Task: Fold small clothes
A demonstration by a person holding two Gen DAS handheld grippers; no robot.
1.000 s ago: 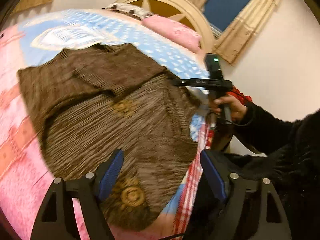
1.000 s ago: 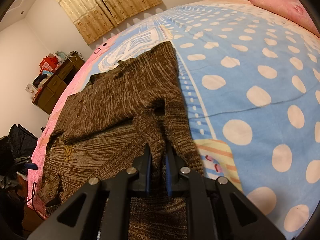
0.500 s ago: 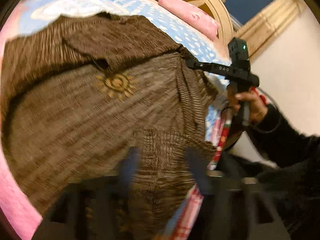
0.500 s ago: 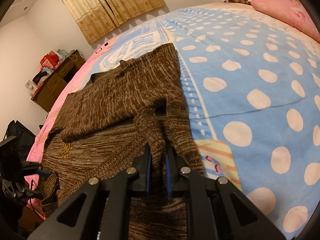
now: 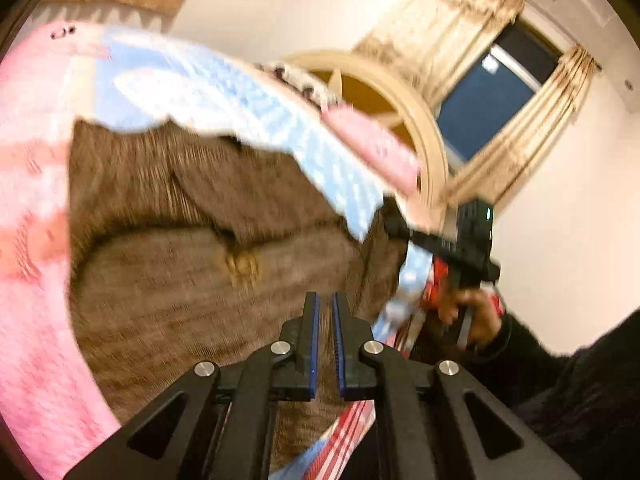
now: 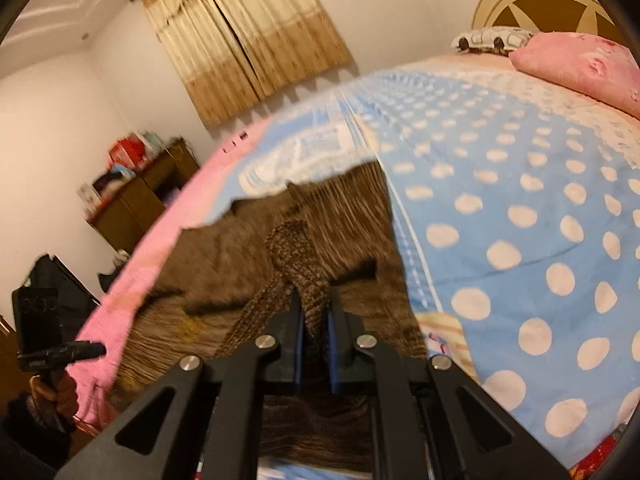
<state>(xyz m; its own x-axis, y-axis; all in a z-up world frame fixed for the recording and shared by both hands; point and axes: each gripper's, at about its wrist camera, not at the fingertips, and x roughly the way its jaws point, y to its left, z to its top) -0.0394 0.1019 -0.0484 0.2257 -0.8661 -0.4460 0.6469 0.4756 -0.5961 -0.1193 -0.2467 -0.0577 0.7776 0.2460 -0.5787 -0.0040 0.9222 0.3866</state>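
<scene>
A brown knit sweater [image 5: 180, 248] lies spread on the bed, with a gold sun emblem [image 5: 242, 266] on it. My left gripper [image 5: 325, 304] is shut on the sweater's near hem. My right gripper [image 6: 314, 304] is shut on a bunched fold of the sweater [image 6: 296, 264] and lifts it above the bed. The right gripper also shows in the left wrist view [image 5: 404, 232], pinching the sweater's far right edge. The left gripper shows in the right wrist view [image 6: 86, 348], at the sweater's left edge. Both views are blurred by motion.
The bed cover [image 6: 520, 220] is blue with white dots, pink on one side [image 5: 32, 240]. A pink pillow [image 6: 576, 68] and round headboard [image 5: 400, 100] lie at the head. A dark wooden dresser [image 6: 136, 200] stands by the curtained window [image 6: 248, 40].
My left gripper went from open above the hem to shut on it. Both grippers have risen, lifting the sweater's near edge. The right gripper kept its hold.
</scene>
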